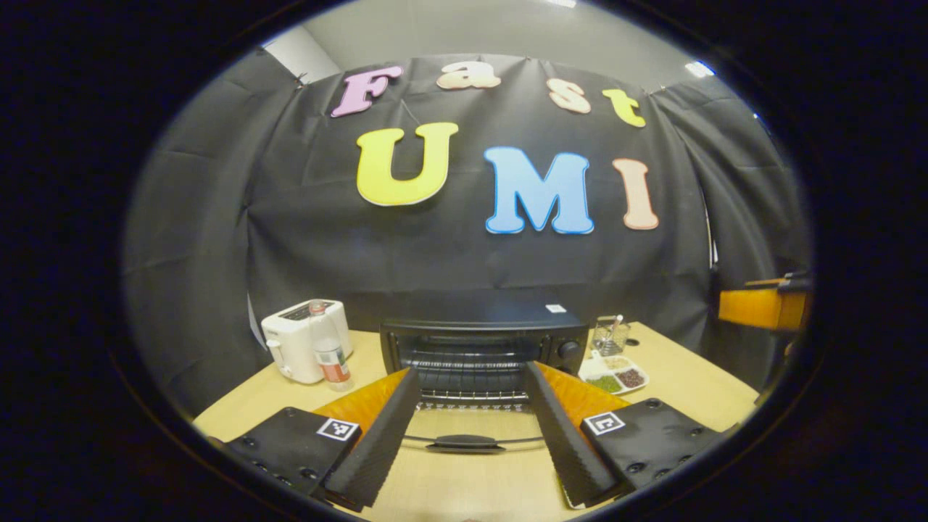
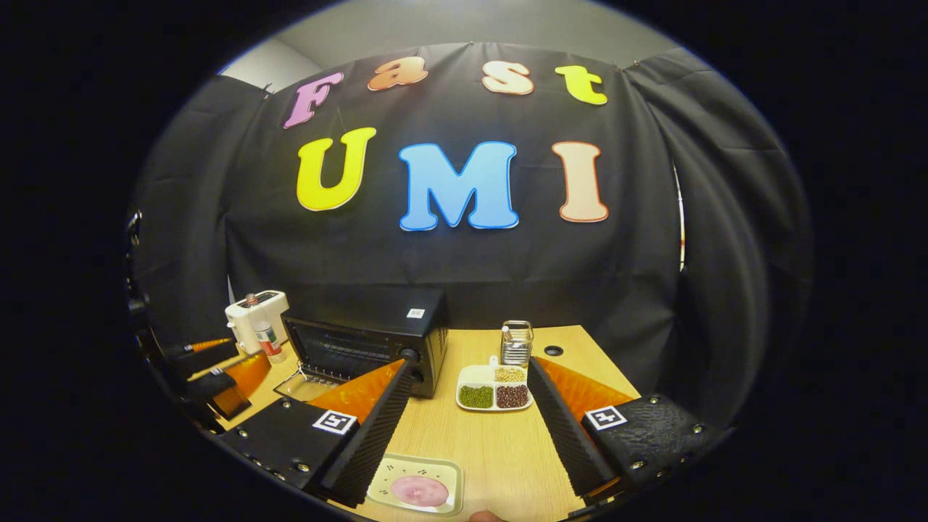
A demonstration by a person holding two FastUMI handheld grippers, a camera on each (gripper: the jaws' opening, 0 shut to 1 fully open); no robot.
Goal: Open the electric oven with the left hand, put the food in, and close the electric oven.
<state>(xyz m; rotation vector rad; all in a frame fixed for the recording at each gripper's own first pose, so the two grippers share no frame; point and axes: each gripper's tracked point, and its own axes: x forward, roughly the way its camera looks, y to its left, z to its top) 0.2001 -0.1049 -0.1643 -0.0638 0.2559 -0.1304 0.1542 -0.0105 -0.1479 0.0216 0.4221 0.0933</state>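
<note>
With the electric oven (image 2: 366, 344) door already down, the food plate (image 2: 415, 483) lies on the tabletop (image 2: 500, 449) just ahead of the wide, empty right gripper (image 2: 464, 435), nearer it than the likewise wide left gripper (image 1: 471, 435).

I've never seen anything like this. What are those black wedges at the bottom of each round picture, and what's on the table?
No robot here: a person holds a two-fingered gripper in each hand, each carrying a forward-looking fisheye camera. The wedges are each gripper's own fingers. In the left gripper view, the left gripper is open, empty, facing the black oven, whose glass door is folded down. In the right gripper view, the right gripper is open above a small tray with pink food. Also on the wooden table: a white toaster, a bottle, a divided dish of beans and a glass jar.
</note>
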